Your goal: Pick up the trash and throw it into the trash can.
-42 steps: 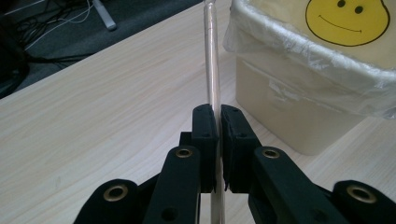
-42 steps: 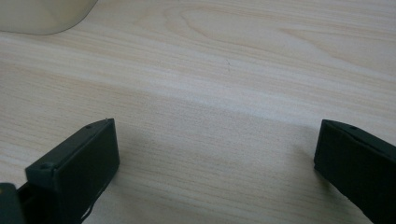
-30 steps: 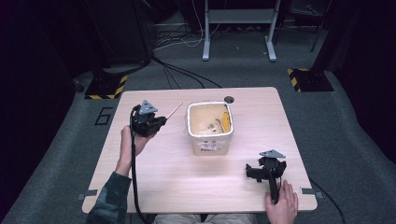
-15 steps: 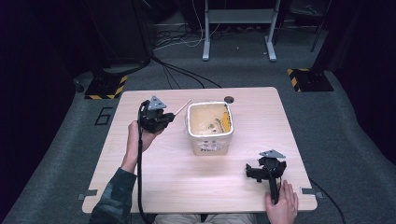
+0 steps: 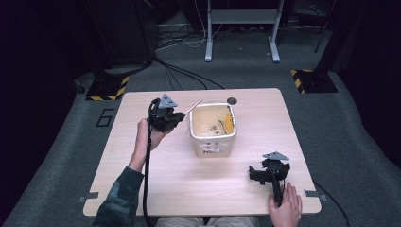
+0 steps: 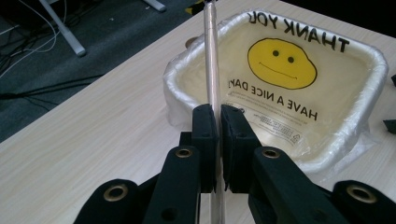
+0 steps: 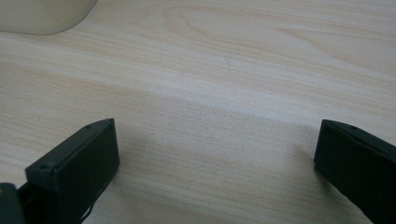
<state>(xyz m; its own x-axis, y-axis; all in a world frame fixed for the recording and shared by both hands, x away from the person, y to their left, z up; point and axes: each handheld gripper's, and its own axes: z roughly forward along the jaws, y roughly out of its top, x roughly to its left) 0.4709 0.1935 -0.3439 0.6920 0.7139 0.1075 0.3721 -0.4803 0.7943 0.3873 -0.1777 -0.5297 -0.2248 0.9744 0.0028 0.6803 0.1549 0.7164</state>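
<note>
The table lay broad and mostly bare around both grippers, its far edge well beyond the bin and its near edge just behind the right hand. The bin, lined with a pale plastic bag printed with a smiley face, stood just ahead of the left gripper and to its side.

That left gripper was clamped tight on a thin pale stick, which ran up past the jaw tips toward the bin's rim; whether its tip touched the liner I could not tell from the high view. The right gripper rested on the wood with its jaws spread wide and nothing between them.

The likely risks: the stick, gripped near its lower part, could pivot or slip between the pads if its tip struck the rim, and a catch on the loose bag might drag the liner or shift the light bin. Open room lay behind and outward of the left gripper; the bin crowded its inner side.
</note>
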